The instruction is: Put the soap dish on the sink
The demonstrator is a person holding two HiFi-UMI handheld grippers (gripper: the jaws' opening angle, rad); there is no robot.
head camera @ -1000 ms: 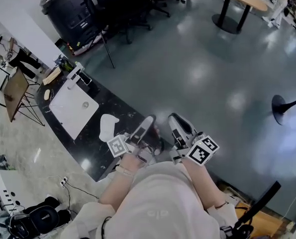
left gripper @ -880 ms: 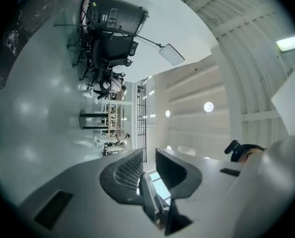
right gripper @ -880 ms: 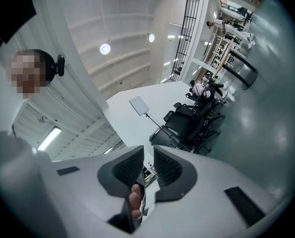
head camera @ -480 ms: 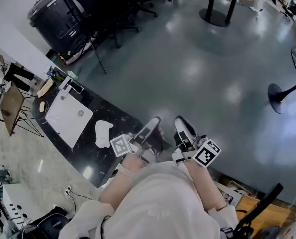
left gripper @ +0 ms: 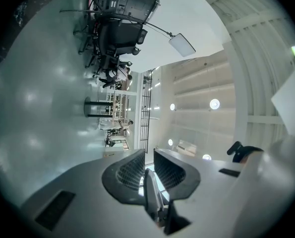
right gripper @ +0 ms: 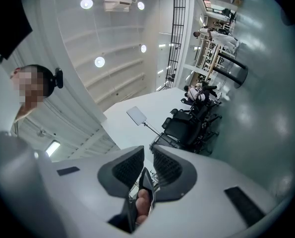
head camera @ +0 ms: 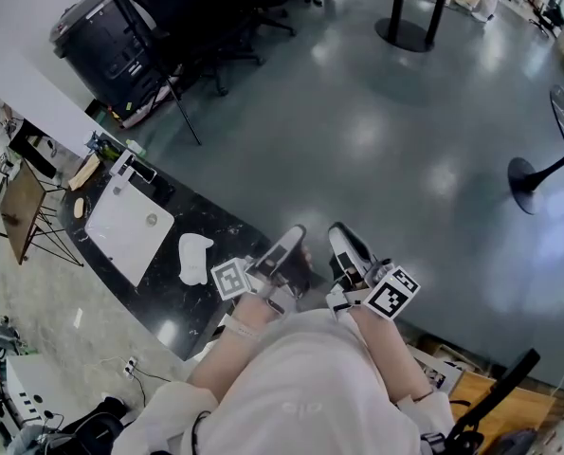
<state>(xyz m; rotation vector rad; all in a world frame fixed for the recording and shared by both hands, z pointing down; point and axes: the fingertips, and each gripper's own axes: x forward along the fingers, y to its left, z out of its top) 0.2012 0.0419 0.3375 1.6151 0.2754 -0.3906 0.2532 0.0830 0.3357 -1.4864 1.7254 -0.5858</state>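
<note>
The black counter (head camera: 227, 218) runs along my left with the white sink (head camera: 111, 218) set into it. The small white piece lying flat on the counter just beside the sink I take for the soap dish (head camera: 194, 258), though it is too small to be sure. I judge it light, stiff and probably glossy, so slippery and liable to chip. I would pinch it across a rim edge.

It lies well apart from both tools, off to the left of the left gripper (head camera: 293, 235), whose jaws have just been closing to a thin slit with nothing between them. The right gripper (head camera: 341, 235) is likewise nearly closed and empty. Both point out over the floor (head camera: 395, 131).
</note>
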